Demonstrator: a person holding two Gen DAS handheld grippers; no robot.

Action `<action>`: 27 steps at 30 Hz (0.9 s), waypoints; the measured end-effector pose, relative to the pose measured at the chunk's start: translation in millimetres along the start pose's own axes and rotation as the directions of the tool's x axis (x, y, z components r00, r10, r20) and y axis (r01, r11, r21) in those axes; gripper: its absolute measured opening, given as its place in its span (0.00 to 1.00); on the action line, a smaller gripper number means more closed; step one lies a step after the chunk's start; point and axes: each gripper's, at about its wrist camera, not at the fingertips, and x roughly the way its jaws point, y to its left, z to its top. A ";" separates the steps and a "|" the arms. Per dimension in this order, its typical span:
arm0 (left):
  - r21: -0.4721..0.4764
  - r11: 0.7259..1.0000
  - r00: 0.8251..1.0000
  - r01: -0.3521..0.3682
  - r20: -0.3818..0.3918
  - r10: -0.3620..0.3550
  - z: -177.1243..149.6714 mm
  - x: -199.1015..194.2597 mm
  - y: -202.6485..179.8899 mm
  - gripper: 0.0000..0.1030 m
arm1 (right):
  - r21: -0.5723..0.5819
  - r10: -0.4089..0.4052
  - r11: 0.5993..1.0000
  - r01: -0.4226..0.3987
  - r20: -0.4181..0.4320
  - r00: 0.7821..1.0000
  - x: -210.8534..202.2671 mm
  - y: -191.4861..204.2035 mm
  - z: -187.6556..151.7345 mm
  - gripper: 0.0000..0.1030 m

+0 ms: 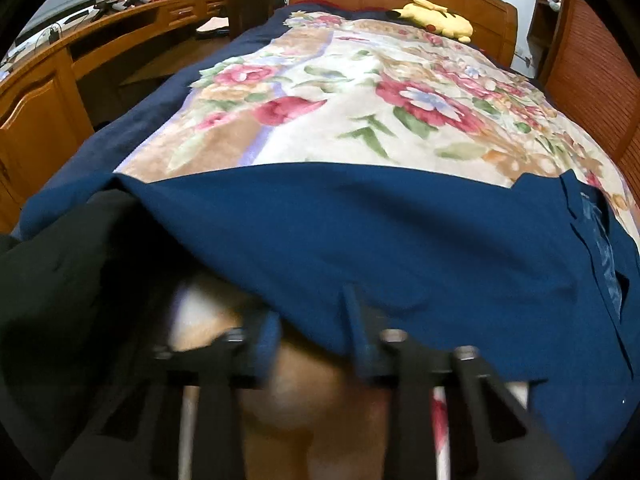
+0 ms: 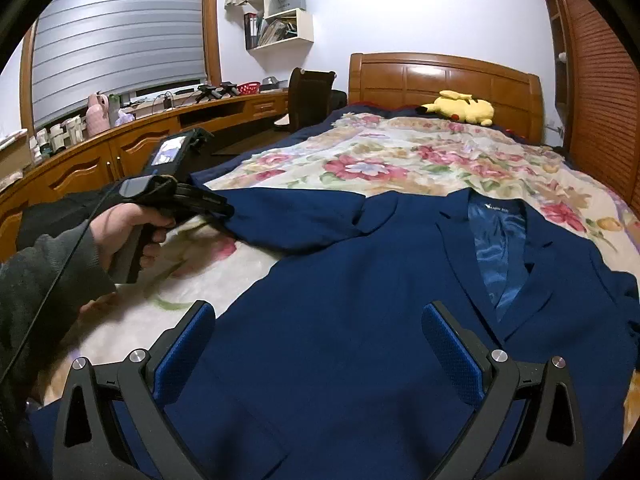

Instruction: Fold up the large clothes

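Navy cloth covers the near half of both views: a jacket [image 2: 360,280] is spread face up on a floral blanket [image 2: 400,160], which covers the bed. The collar and shiny blue lining [image 2: 500,248] are seen toward the right, and one sleeve [image 2: 288,216] is stretched out to the left.

The left gripper [image 1: 312,336] is seen at the near hem of the jacket, blurred; its fingers are partly closed with a fold of the navy cloth lying between them, but whether the pads press on it cannot be told. From the right wrist view, the same tool is held by a hand [image 2: 124,236] in a dark sleeve, at the left, by the sleeve's end.

The right gripper [image 2: 316,352] is held over the jacket's front with its blue-padded fingers [image 2: 184,352] spread wide, and nothing is gripped.

A yellow plush [image 2: 460,108] is lying far off by the wooden headboard [image 2: 440,76].
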 end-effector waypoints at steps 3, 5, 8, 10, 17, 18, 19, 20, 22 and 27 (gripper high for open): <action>-0.003 1.000 0.999 0.021 0.039 -0.020 3.0 -9.2 -2.8 0.07 | -0.001 -0.005 1.000 0.005 -0.004 1.000 -1.0 -0.9 1.3 1.00; 0.024 1.000 0.997 0.018 0.071 -0.019 4.6 -21.9 -12.1 0.04 | 0.007 -0.004 1.000 0.004 -0.006 1.000 -2.3 -2.1 2.6 1.00; 0.085 0.996 0.992 0.034 0.115 -0.044 4.3 -50.8 -31.4 0.03 | 0.008 0.002 1.000 -0.002 -0.001 1.000 -5.7 -1.3 4.1 1.00; 0.129 0.990 0.987 0.055 0.140 -0.073 2.6 -75.5 -49.1 0.03 | -0.005 -0.008 1.000 0.008 0.005 1.000 -9.8 -1.2 5.0 1.00; 0.298 0.948 0.972 0.113 0.166 -0.168 -17.4 -144.5 -117.1 0.03 | 0.038 -0.030 0.999 0.028 0.043 0.999 -38.3 -20.0 4.7 1.00; 0.325 0.939 0.970 0.115 0.166 -0.176 -23.2 -153.5 -128.0 0.03 | 0.042 -0.037 0.999 0.035 0.050 0.998 -42.7 -22.0 4.0 1.00; 0.348 0.930 0.969 0.118 0.165 -0.185 -28.4 -160.4 -136.5 0.03 | 0.044 -0.046 0.998 0.044 0.056 0.997 -46.8 -23.0 3.0 1.00; 0.366 0.923 0.968 0.120 0.163 -0.191 -33.1 -165.8 -142.6 0.03 | 0.049 -0.051 0.998 0.048 0.063 0.997 -51.0 -23.9 1.7 1.00; 0.403 0.906 0.966 0.127 0.157 -0.206 -46.3 -177.8 -156.0 0.03 | 0.057 -0.052 0.997 0.048 0.071 0.996 -57.2 -23.5 -0.7 1.00; 0.430 0.895 0.971 0.115 0.142 -0.193 -76.0 -189.6 -169.6 0.05 | 0.068 -0.061 0.996 0.056 0.080 0.995 -63.9 -20.0 -7.6 1.00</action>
